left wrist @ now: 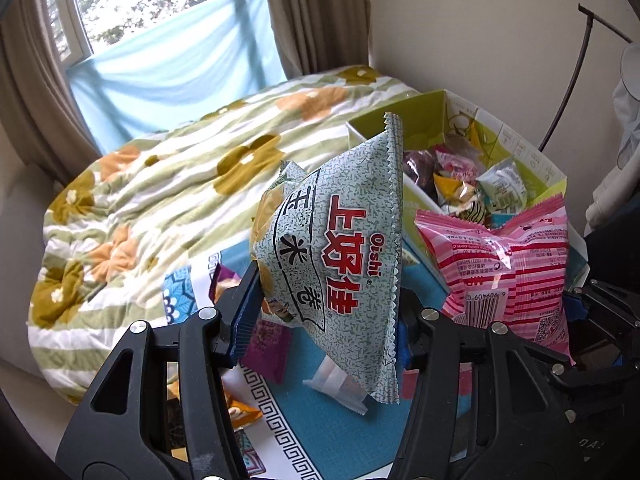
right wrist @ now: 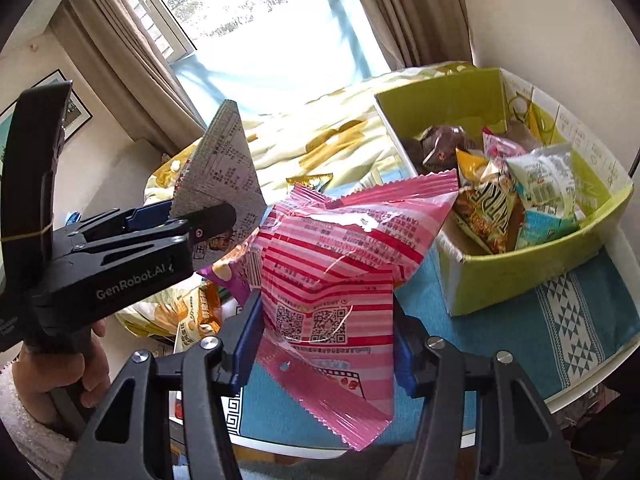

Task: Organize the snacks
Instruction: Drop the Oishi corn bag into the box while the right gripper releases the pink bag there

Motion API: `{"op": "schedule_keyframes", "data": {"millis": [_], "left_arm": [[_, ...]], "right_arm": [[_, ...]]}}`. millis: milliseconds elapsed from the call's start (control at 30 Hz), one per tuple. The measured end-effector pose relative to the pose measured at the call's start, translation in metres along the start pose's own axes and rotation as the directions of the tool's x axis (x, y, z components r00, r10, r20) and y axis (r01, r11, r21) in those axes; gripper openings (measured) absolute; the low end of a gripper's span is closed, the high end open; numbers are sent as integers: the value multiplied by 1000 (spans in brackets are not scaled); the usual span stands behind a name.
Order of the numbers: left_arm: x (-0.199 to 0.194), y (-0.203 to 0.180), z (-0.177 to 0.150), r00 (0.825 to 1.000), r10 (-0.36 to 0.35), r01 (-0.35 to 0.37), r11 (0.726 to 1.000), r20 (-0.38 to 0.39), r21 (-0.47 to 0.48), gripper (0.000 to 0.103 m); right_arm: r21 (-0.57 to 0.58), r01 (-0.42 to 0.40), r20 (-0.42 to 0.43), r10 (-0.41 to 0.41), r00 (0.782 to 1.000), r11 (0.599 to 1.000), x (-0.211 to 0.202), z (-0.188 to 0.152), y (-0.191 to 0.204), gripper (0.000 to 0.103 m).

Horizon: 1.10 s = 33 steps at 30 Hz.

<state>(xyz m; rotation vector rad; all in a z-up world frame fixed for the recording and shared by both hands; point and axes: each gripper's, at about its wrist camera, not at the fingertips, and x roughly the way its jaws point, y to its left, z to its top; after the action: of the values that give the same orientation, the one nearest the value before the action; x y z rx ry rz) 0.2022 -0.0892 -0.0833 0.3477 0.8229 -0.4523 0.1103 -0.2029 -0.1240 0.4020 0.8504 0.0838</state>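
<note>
My left gripper [left wrist: 324,320] is shut on a grey speckled Oishi snack bag [left wrist: 340,248] and holds it upright above the table. My right gripper [right wrist: 320,340] is shut on a pink striped snack bag [right wrist: 340,272], also lifted. The pink bag shows at the right of the left wrist view [left wrist: 508,272]. The grey bag [right wrist: 228,168] and left gripper [right wrist: 192,220] show at the left of the right wrist view. A green cardboard box [right wrist: 516,276] with several snack packets stands to the right, beyond both bags; it also shows in the left wrist view [left wrist: 400,116].
A teal patterned tablecloth [left wrist: 328,432] covers the table, with a purple packet [left wrist: 264,344], an orange packet [left wrist: 240,412] and a small white packet [left wrist: 336,388] lying on it. A floral quilt [left wrist: 160,200] lies behind. Window and curtains stand beyond. A wall is on the right.
</note>
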Motion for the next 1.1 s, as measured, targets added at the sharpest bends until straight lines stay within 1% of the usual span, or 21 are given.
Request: {"op": "schedule_keyframes", "data": {"millis": [100, 167, 233, 333, 500, 700, 833, 967, 1000, 1067, 1100], "left_arm": [[-5, -11, 19, 999, 4, -4, 1000, 34, 4, 51], [-6, -20, 32, 999, 9, -9, 1000, 52, 8, 51], [-4, -32, 47, 998, 16, -17, 1000, 65, 7, 51], [5, -53, 70, 998, 16, -16, 1000, 67, -8, 51], [39, -93, 110, 999, 5, -3, 999, 44, -39, 51], [92, -134, 153, 1000, -1, 0, 997, -13, -78, 51], [131, -154, 177, 998, -11, 4, 993, -57, -117, 51], [169, -162, 194, 994, -7, -10, 988, -112, -153, 51], [177, -163, 198, 993, -9, -11, 986, -121, -165, 53], [191, -164, 203, 990, -25, 1, 985, -136, -171, 66], [196, -165, 205, 989, -19, -6, 985, -143, -171, 90]], "right_arm": [[1, -22, 57, 22, 998, 1000, -16, 22, -4, 52], [1, -28, 90, 28, 996, 1000, -24, 38, -15, 52], [-9, -20, 118, 21, 993, 1000, -30, 57, -30, 52], [-18, -17, 130, 19, 991, 1000, -33, 81, -58, 52], [-25, -14, 101, 17, 995, 1000, -30, 116, -115, 52], [-31, -18, 52, 20, 998, 999, -16, 159, -178, 52], [-40, -20, 4, 20, 1000, 999, -4, 175, -208, 52], [-46, -23, -44, 21, 999, 999, 12, 184, -232, 52], [-40, -28, -59, 26, 998, 999, 16, 185, -238, 52], [-30, -36, -84, 33, 996, 999, 22, 188, -248, 52], [-29, -37, -92, 34, 995, 999, 25, 189, -253, 52]]}}
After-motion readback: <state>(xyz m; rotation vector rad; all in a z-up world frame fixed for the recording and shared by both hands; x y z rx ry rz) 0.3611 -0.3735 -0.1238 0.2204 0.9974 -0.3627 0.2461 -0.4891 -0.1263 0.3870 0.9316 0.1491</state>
